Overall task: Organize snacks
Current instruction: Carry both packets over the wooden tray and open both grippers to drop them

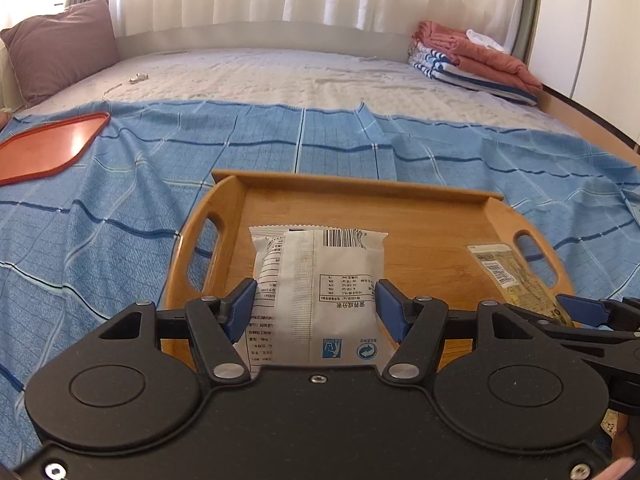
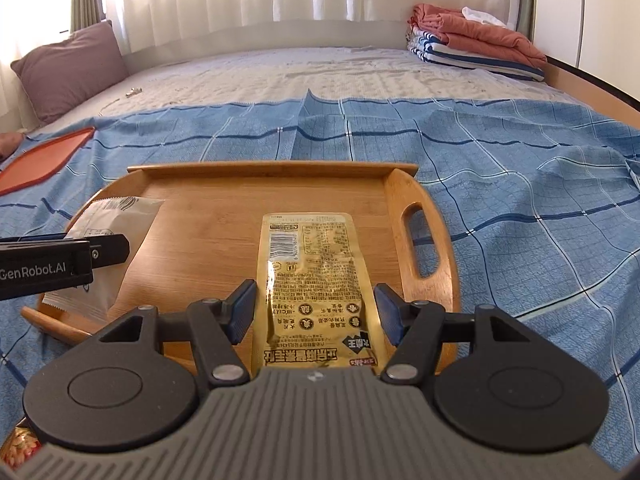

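Two snack packs hang over a wooden tray (image 1: 360,196) on the bed — left gripper (image 1: 316,306) fingers clamped on a white packet (image 1: 320,276), right gripper (image 2: 316,306) fingers clamped on a gold pouch (image 2: 312,264).

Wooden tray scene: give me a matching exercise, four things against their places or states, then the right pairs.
Things:
1. white snack packet
2. gold snack packet
3. orange tray
4. folded blankets

Places or states:
A. stacked at the bed's far right corner
B. between the right gripper's fingers
C. lying bare on the blue cloth, far left
D. between the left gripper's fingers

Pairs: 1-D, 2-B, 3-C, 4-A. Both packets are over the wooden tray.
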`<state>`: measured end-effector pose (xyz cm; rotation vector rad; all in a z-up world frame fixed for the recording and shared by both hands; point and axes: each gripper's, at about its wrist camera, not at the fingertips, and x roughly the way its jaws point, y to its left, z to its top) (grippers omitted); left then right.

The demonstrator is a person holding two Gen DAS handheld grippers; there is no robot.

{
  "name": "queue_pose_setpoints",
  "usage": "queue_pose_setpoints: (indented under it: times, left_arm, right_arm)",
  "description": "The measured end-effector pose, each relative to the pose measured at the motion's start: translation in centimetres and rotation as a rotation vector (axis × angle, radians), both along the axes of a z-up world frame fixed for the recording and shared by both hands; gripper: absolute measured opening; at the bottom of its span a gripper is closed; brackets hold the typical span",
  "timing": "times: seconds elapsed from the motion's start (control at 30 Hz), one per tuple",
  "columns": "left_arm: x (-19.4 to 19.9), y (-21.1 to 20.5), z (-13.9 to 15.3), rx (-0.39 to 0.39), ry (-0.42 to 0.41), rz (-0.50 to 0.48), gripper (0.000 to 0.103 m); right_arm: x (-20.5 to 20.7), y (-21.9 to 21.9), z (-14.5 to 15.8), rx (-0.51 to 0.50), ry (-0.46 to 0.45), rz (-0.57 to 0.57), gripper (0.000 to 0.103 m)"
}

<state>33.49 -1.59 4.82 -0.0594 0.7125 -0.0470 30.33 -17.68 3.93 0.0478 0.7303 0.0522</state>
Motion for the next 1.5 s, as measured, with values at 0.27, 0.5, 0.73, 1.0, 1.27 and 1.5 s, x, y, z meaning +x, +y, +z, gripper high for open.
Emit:
queue_pose_setpoints:
  times: [0.27, 0.5, 0.73, 1.0, 1.27, 1.5]
  left_arm:
    - [0.9, -0.5, -1.5, 0.005, 0.016, -0.003, 0.062]
    - [1.3, -1.3, -2.3, 0.020, 0.018, -0.017, 0.062]
    - [1.6, -1.6, -2.7, 0.036, 0.012, -0.023, 0.063]
    - [1.8, -1.6, -3.2, 0.039, 0.021, -0.016, 0.065]
    - [0.9, -1.4, -2.2, 0.048, -0.006, -0.023, 0.091]
    - [-1.3, -0.8, -0.2, 0.061, -0.030, -0.050, 0.097]
  right_arm:
    - [1.1, -0.2, -1.4, -0.011, 0.029, -0.007, 0.066]
    - [1.9, 0.0, -2.2, -0.017, 0.049, -0.003, 0.066]
    - [2.3, 0.4, -2.8, -0.037, 0.050, 0.010, 0.066]
    - [2.2, 0.4, -2.8, -0.039, 0.052, 0.015, 0.067]
    - [2.1, 0.4, -2.6, -0.034, 0.059, 0.021, 0.078]
    - [0.4, 1.0, -1.0, -0.065, 0.018, 0.041, 0.087]
